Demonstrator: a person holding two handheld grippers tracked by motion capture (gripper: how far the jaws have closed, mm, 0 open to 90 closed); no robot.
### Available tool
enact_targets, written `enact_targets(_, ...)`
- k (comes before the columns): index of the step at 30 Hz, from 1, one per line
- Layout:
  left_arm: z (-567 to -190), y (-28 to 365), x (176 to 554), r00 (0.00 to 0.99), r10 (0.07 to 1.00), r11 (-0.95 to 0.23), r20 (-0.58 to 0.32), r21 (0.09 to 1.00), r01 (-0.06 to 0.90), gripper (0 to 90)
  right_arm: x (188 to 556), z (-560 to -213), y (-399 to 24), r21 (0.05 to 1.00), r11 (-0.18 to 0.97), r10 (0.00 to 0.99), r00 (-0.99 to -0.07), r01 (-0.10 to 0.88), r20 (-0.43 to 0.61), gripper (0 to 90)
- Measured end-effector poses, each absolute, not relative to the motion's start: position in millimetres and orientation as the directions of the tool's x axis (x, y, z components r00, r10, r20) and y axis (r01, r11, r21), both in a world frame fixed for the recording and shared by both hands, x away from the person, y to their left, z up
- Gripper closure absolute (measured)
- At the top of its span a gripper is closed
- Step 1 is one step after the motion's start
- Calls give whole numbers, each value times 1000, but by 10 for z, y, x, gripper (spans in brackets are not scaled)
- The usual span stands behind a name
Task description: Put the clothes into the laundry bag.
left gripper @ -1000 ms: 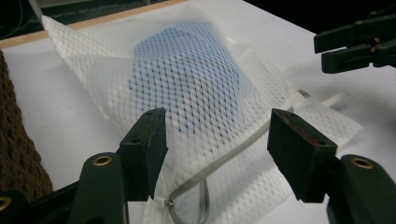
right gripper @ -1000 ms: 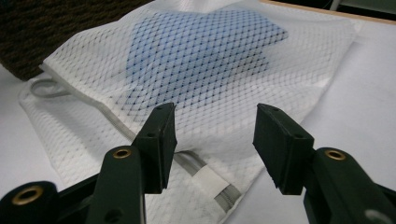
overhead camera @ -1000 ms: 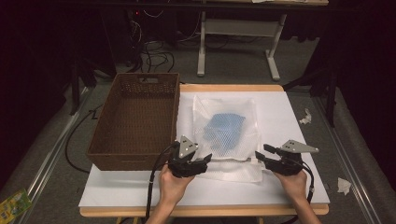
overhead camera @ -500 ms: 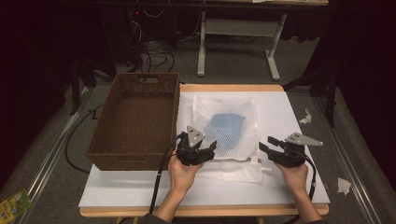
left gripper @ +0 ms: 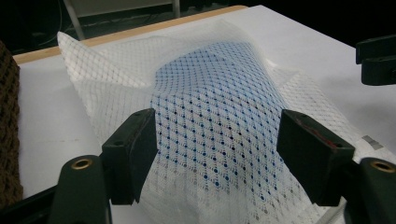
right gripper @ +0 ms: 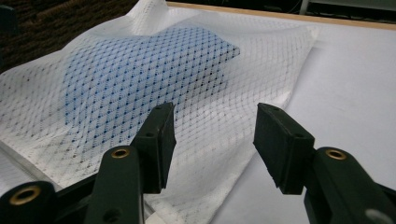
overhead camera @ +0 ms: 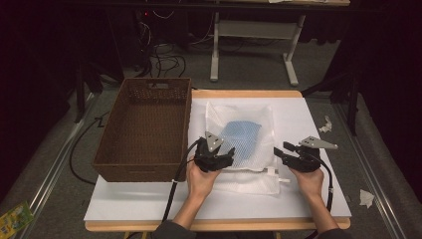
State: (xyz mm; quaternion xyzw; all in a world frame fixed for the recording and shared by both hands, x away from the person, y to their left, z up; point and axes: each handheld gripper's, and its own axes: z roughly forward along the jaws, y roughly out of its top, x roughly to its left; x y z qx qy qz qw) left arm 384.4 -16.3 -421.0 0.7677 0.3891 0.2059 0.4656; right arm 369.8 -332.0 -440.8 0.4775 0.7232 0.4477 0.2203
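The white mesh bag (overhead camera: 239, 144) with a blue item inside lies on the white table beside the brown basket (overhead camera: 144, 127), between the just-opening, spread jaws of the left gripper (left gripper: 217, 140), while the right gripper (right gripper: 212, 140) hovers wide open at its edge.

Blue folded item (overhead camera: 241, 135) blurred behind white mesh laundry bag (overhead camera: 259, 112), kind unreadable. Bag's near edge under left gripper (overhead camera: 222, 158) in high view, cut off at bottom in both gripper views. Woven brown rectangular basket (left gripper: 8, 140) clipped at left edge. Counter (overhead camera: 323, 199) front legs hidden.
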Motion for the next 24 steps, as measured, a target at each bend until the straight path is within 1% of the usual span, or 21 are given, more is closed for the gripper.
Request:
enact_targets(12, -4352, -181, 3942, 580, 813, -246, -50, 874, 419, 287, 3799, -4492, -3344, 843, 136, 901, -419, 520, 113, 489)
enact_targets(18, -4407, -190, 3986, 581, 813, -263, -42, 864, 430, 285, 3832, -4522, -3353, 843, 128, 905, -409, 522, 115, 489)
enact_targets(24, -4450, -206, 4032, 578, 815, -261, -50, 859, 441, 285, 3881, -4559, -3348, 833, 151, 910, -405, 532, 94, 490)
